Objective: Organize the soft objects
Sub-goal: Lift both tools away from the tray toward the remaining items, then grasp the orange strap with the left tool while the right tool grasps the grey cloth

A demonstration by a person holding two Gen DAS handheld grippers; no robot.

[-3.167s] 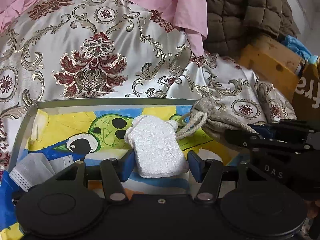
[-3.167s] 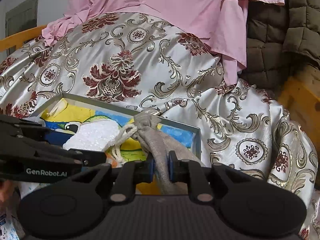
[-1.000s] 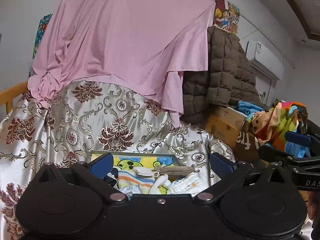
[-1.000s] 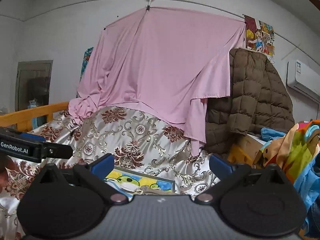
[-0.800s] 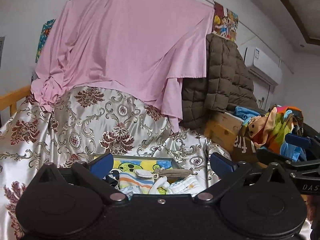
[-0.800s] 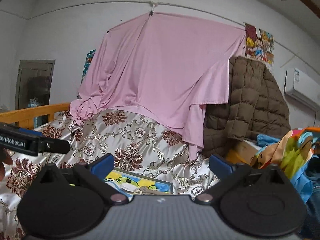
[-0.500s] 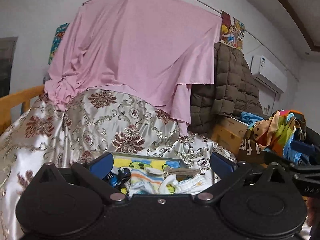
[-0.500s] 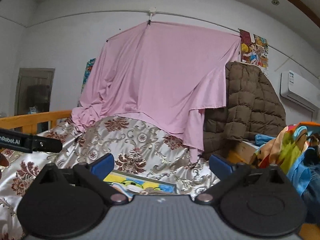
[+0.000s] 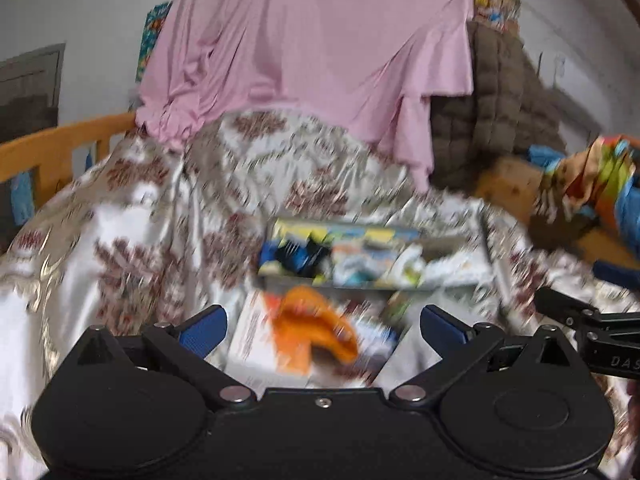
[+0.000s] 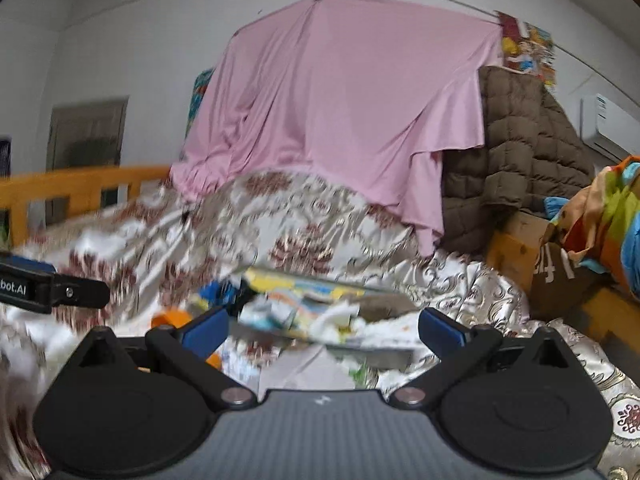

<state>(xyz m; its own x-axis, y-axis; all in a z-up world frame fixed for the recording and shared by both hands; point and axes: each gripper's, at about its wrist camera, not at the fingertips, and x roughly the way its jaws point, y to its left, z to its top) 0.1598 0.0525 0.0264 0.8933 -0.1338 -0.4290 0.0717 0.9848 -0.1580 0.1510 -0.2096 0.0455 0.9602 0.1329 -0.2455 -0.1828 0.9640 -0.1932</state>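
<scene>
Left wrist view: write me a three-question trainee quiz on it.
1. True or false: the left gripper is shut on the orange item.
2. What stands behind the orange item? A) tray B) bucket C) lamp
3. Fill in: the sheet hanging at the back is ____.

Key: 1 false, its fingers are spread, holding nothing; 2 A; 3 pink.
</scene>
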